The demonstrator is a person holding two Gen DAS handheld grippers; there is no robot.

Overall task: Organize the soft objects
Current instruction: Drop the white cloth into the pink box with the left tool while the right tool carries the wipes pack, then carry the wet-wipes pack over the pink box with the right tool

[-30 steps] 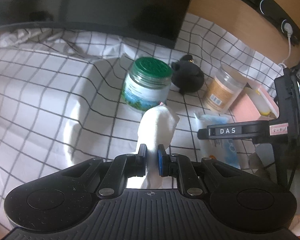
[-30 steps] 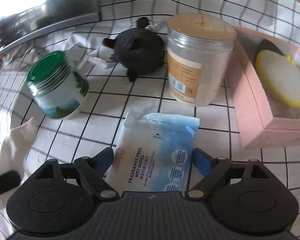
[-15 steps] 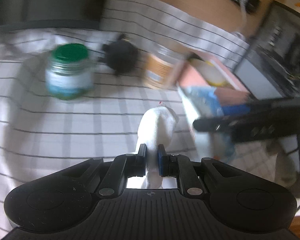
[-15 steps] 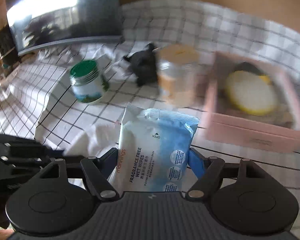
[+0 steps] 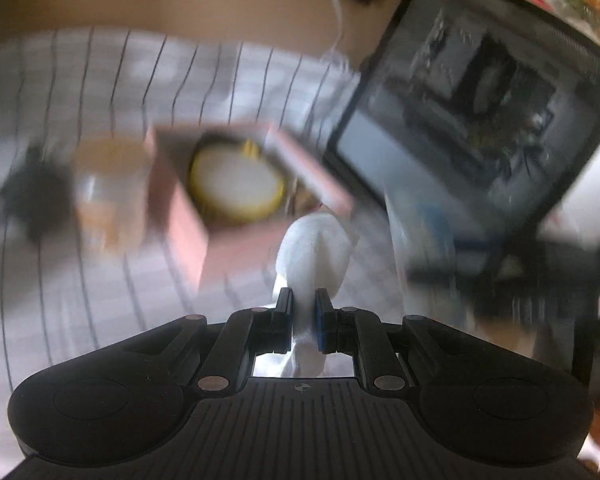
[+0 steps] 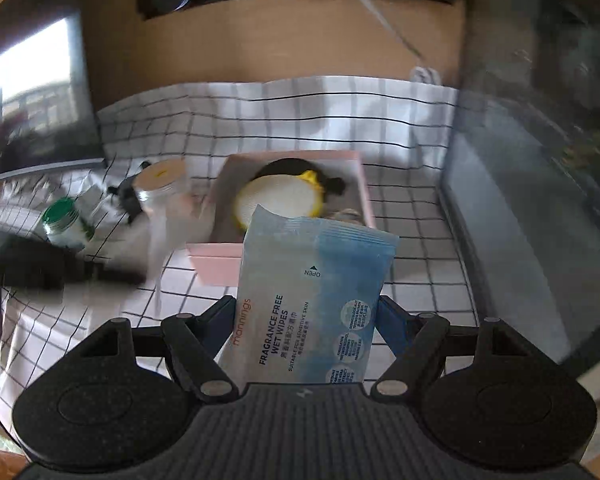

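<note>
My left gripper (image 5: pixel 303 300) is shut on a white soft cloth (image 5: pixel 314 248) that sticks up between its pads, held in the air just in front of the pink box (image 5: pixel 188 220). A yellow-and-white plush toy (image 5: pixel 236 180) lies inside that box. My right gripper (image 6: pixel 306 308) is shut on a blue pack of wet wipes (image 6: pixel 312 280), lifted off the table and held before the pink box (image 6: pixel 216 258), partly hiding the plush toy (image 6: pixel 278 198). The left wrist view is blurred by motion.
Left of the box stand a clear jar with a tan lid (image 6: pixel 160 184), a black plush animal (image 6: pixel 126 198) and a green-lidded jar (image 6: pixel 62 224) on the checked tablecloth (image 6: pixel 300 120). A dark monitor (image 5: pixel 480 100) stands close on the right, with a wooden wall behind.
Both grippers rose and swung right toward the pink box. The wipes pack came up off the table in the right gripper. The white cloth stays in the left gripper.
</note>
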